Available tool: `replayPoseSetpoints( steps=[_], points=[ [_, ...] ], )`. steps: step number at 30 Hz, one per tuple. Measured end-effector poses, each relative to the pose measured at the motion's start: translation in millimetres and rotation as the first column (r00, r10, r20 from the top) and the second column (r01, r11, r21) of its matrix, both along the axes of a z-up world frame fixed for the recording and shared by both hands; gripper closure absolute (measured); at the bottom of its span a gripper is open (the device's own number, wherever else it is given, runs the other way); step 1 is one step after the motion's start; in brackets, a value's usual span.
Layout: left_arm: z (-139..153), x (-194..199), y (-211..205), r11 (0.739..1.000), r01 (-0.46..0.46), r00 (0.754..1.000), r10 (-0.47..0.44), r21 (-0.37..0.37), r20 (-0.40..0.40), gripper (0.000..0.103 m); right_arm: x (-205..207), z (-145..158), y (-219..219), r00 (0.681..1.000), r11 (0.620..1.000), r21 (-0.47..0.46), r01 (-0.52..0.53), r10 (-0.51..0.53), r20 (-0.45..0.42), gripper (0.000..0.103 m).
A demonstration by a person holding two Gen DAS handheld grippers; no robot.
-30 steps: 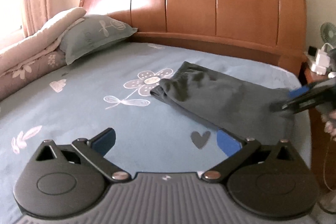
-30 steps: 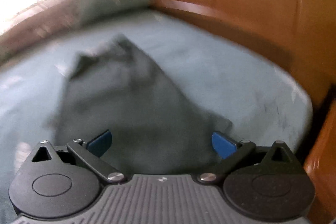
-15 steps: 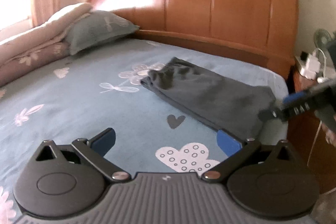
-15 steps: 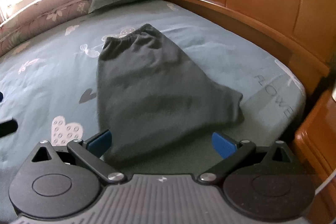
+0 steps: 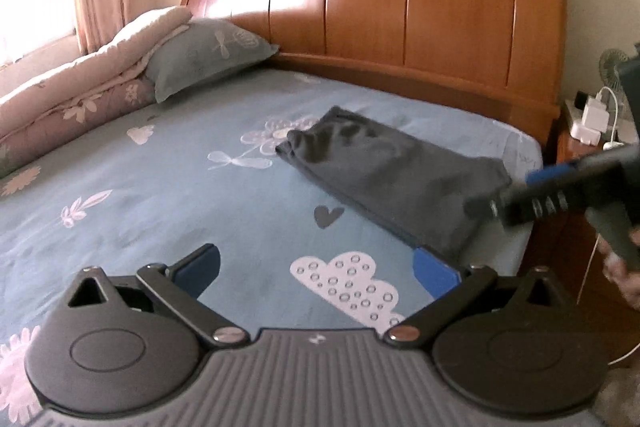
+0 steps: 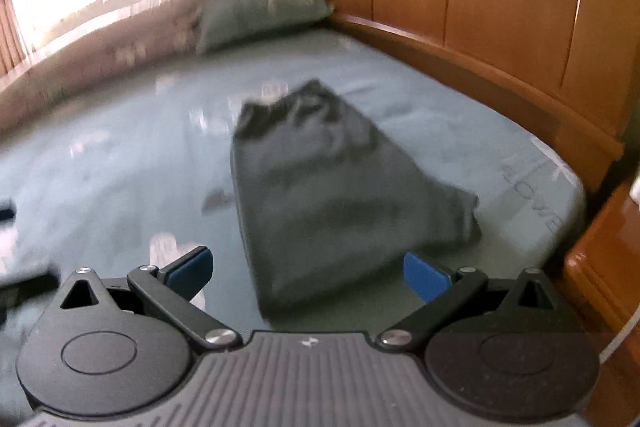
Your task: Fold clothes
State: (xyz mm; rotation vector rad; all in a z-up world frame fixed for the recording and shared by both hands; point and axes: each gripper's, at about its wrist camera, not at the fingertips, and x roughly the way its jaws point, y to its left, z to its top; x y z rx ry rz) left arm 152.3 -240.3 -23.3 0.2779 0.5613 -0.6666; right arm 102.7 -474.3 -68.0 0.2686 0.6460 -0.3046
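Observation:
A dark grey garment lies folded flat on the blue patterned bedsheet, near the bed's right edge, its gathered waistband toward the headboard. My left gripper is open above the sheet, short of the garment's near corner, holding nothing. My right gripper is open with the garment's near end just beyond its fingers, touching nothing. In the left wrist view the right gripper comes in from the right over the garment's edge, a hand behind it.
A wooden headboard rises behind the bed. A grey pillow and a rolled quilt lie at the far left. To the right stands a wooden nightstand with chargers, cables and a small fan.
Both grippers have pulled back from the garment, which lies released on the sheet. The right wrist view is blurred from motion again.

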Motion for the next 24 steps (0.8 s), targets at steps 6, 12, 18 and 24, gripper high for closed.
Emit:
replayPoseSetpoints(
  steps=[6, 12, 18, 24],
  points=[
    [5, -7, 7, 0.999, -0.05, 0.999, 0.05, 0.007, -0.012, 0.001, 32, -39, -36, 1.0, 0.99, 0.14, -0.026, 0.025, 0.006, 0.0],
    [11, 0, 6, 0.996, -0.088, 0.995, 0.088, -0.003, -0.049, 0.001, 19, -38, -36, 0.996, 0.981, 0.191, 0.043, -0.027, -0.087, 0.0],
    [23, 6, -12, 0.994, -0.101, 0.994, 0.102, 0.027, -0.037, 0.001, -2, 10, -17, 0.996, 0.985, 0.163, 0.059, -0.048, -0.073, 0.0],
    [39, 8, -20, 0.998, -0.07, 0.995, 0.07, 0.009, -0.076, 0.001, -12, 44, 7, 0.995, 0.997, 0.07, 0.041, -0.034, -0.093, 0.0]
  ],
)
